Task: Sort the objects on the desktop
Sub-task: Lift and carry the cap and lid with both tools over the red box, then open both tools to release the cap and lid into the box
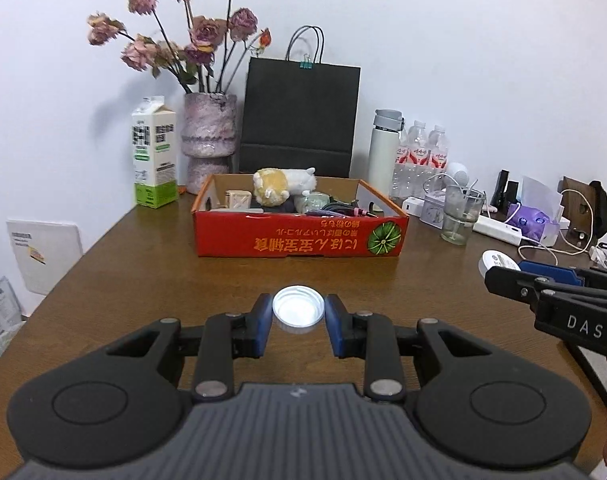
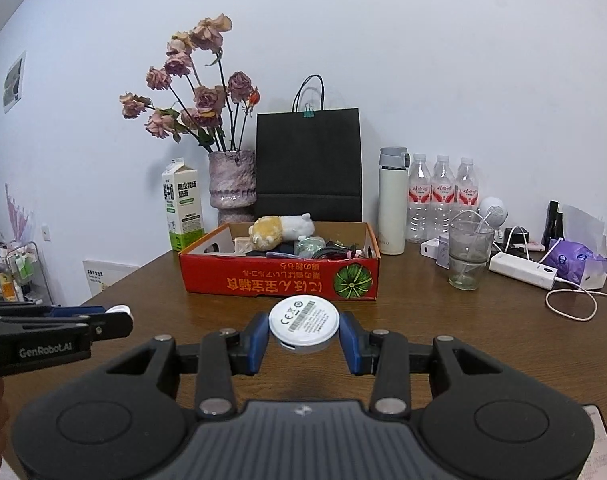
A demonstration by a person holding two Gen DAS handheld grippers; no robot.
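My left gripper [image 1: 298, 312] is shut on a white bottle cap [image 1: 298, 313], hollow side up, held above the brown table [image 1: 135, 280]. My right gripper [image 2: 304, 330] is shut on a round white disc [image 2: 304, 322] with a barcode label on its face. Both point at a red cardboard box [image 1: 299, 236] ahead, which holds a plush toy [image 1: 283, 185], a wooden block, cables and other small items. In the left wrist view the right gripper [image 1: 488, 267] shows at the right edge with the disc [image 1: 497, 261]. The left gripper [image 2: 121, 314] shows at the left edge of the right wrist view.
Behind the box stand a milk carton [image 1: 154, 156], a vase of dried roses [image 1: 209, 140], a black paper bag [image 1: 299, 116], a white flask [image 1: 384, 152] and water bottles [image 2: 441, 196]. To the right are a glass tumbler [image 2: 467, 256], a power strip [image 2: 523, 270], cables and a tissue pack.
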